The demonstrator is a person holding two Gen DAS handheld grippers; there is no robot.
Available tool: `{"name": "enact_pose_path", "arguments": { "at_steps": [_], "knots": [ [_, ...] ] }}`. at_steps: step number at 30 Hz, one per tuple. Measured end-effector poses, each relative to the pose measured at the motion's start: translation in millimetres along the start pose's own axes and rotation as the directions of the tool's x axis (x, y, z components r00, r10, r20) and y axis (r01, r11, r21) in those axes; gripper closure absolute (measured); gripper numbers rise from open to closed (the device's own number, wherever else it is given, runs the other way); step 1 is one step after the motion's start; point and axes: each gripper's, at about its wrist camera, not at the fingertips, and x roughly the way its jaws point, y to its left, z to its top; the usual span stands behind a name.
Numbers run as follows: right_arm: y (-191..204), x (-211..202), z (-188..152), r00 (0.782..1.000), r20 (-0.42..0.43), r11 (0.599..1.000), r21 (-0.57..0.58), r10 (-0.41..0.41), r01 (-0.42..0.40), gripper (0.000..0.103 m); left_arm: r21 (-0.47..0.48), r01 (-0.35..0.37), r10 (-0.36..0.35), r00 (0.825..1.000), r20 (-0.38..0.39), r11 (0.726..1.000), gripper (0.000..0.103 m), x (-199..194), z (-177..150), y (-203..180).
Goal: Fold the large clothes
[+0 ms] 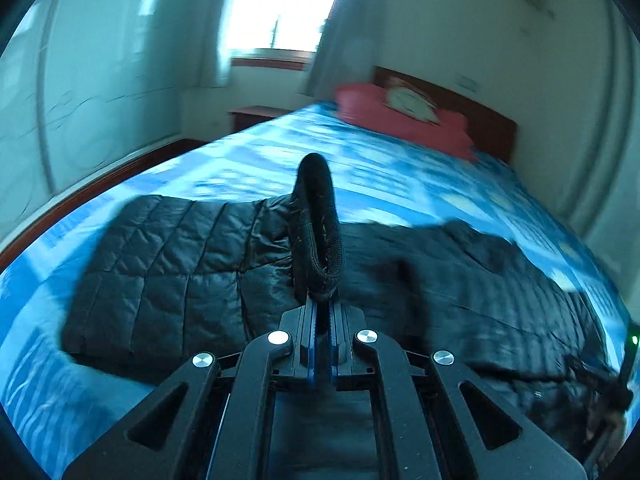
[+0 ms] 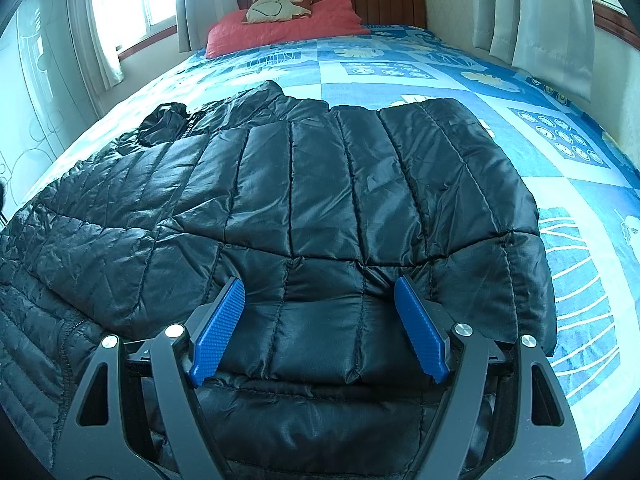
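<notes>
The left gripper (image 1: 323,300) is clamped on a knitted cuff (image 1: 318,220) of the black quilted jacket (image 2: 320,200), raised above the bed (image 2: 440,72). The right gripper (image 2: 320,328) hovers wide apart, empty, over the hem. A sleeve fold seems underway; next, laying the cuff across the body.
</notes>
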Motion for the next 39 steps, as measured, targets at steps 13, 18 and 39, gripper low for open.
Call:
{"name": "enact_pose_path", "arguments": {
  "at_steps": [13,18,39],
  "knots": [
    [-5,-1,-2,1.000,0.009,0.999,0.019,0.030,-0.030,0.025,0.236,0.138,-0.104,0.983,-0.153,0.962,0.099,54,-52,-164],
    [-6,-2,-2,0.999,0.012,0.999,0.023,0.039,-0.040,0.024,0.281,0.145,-0.098,0.980,-0.172,0.949,0.099,58,-64,-185],
    [30,-41,14,0.985,0.059,0.982,0.088,0.160,-0.165,0.022,0.347,0.186,-0.157,0.981,-0.110,0.919,0.030,-17,-65,-169]
  ]
}}
